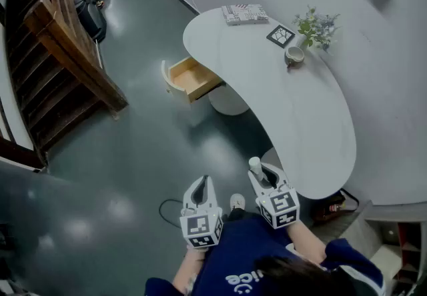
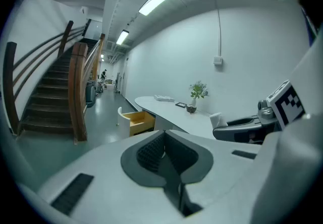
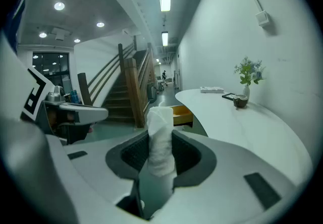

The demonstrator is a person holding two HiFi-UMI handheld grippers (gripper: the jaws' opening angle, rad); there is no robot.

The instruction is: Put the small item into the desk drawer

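Though the person's blue top (image 1: 247,268) is cut off at the bottom of the head view, both grippers show plainly in front of it. The left gripper (image 2: 164,143) has its jaws pressed together with nothing between them. Just beside it, the right gripper (image 3: 160,155) is clamped on a small white roll (image 3: 161,127) standing upright between the pads. The roll's lower end sinks out of sight in the jaws, and I cannot tell whether it is cloth or paper.

On the dark floor a cable (image 1: 167,207) loops out from behind the left gripper. Something red (image 1: 331,208) under the desk's near end is too small to make out.

A curved white desk (image 1: 300,115) runs away along the wall. Its wooden drawer (image 1: 203,86) stands pulled out, well apart from the roll, its back end hidden under the desktop. Farther along sit a cup (image 1: 294,55), a vase of flowers (image 1: 317,25), a black-and-white card (image 1: 281,35) and a stack of books (image 1: 245,13). Across the floor rises a wooden staircase (image 1: 67,55).
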